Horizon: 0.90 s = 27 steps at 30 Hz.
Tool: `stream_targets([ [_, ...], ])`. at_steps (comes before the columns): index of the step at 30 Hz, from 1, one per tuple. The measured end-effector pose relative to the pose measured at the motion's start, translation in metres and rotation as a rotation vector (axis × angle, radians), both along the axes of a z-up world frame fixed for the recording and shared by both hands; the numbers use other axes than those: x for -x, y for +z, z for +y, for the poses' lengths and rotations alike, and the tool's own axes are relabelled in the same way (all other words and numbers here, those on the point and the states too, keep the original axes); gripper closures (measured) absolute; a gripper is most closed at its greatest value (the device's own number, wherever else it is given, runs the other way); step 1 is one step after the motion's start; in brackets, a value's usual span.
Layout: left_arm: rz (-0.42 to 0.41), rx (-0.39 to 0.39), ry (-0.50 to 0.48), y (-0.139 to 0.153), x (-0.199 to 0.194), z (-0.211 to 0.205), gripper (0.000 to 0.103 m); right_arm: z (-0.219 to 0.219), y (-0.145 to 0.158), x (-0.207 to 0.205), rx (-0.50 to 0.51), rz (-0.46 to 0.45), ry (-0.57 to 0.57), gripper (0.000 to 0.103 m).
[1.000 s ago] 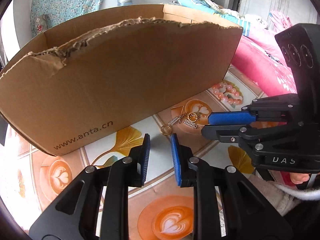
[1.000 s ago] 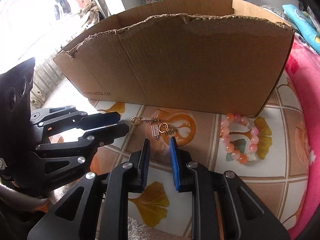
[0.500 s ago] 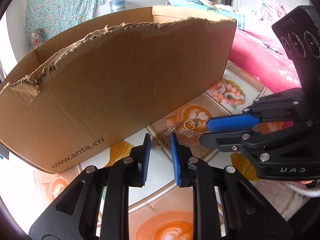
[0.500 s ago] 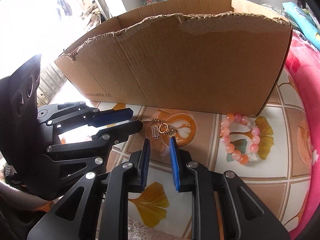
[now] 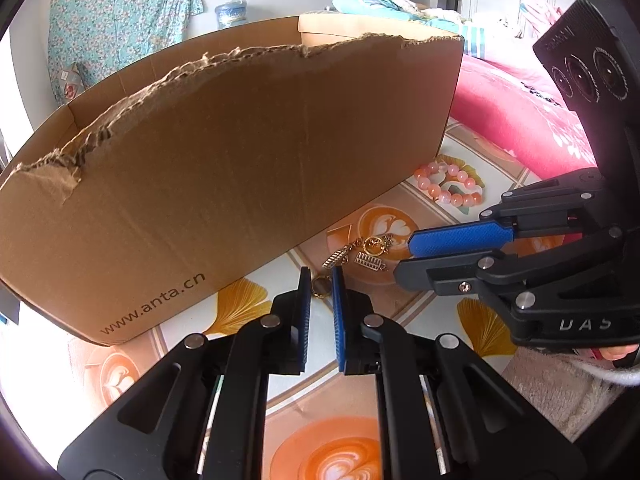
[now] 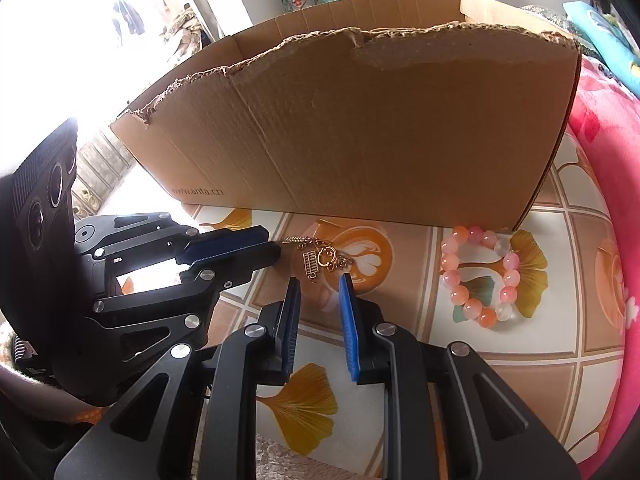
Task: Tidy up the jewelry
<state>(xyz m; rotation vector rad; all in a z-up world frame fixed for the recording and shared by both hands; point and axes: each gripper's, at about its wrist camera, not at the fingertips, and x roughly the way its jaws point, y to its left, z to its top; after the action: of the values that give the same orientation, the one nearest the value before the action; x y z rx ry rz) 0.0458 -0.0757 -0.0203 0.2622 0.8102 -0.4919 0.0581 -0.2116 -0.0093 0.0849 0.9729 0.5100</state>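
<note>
A gold chain with charms and a ring lies on the patterned tabletop in front of a torn cardboard box. A pink and orange bead bracelet lies to its right. My left gripper is slightly open, its tips on either side of the chain's ring end. My right gripper is slightly open and empty, just short of the chain's charms.
The box wall stands close behind the jewelry. A pink bedspread borders the table on the right. A beige towel lies under the right hand. The tabletop has orange latte and ginkgo leaf prints.
My left gripper has moved forward until its tips reach the chain's ring. My right gripper has edged closer to the charms and opened a little wider.
</note>
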Motion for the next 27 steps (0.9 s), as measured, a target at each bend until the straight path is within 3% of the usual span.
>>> stream_targets([
  [5,0.009,-0.006,0.03,0.001,0.004,0.01,0.094,-0.002,0.011,0.002,0.019,-0.058,0.01,0.083],
  [10,0.014,0.007,0.06,0.001,0.006,0.018,0.094,0.011,0.013,-0.002,0.104,-0.099,0.06,0.083],
  [17,0.009,0.01,0.062,0.0,0.006,0.019,0.094,0.029,0.01,-0.013,0.183,-0.115,0.11,0.083],
  [27,0.004,0.017,0.059,0.0,0.008,0.02,0.094,0.04,0.006,-0.026,0.207,-0.083,0.118,0.085],
])
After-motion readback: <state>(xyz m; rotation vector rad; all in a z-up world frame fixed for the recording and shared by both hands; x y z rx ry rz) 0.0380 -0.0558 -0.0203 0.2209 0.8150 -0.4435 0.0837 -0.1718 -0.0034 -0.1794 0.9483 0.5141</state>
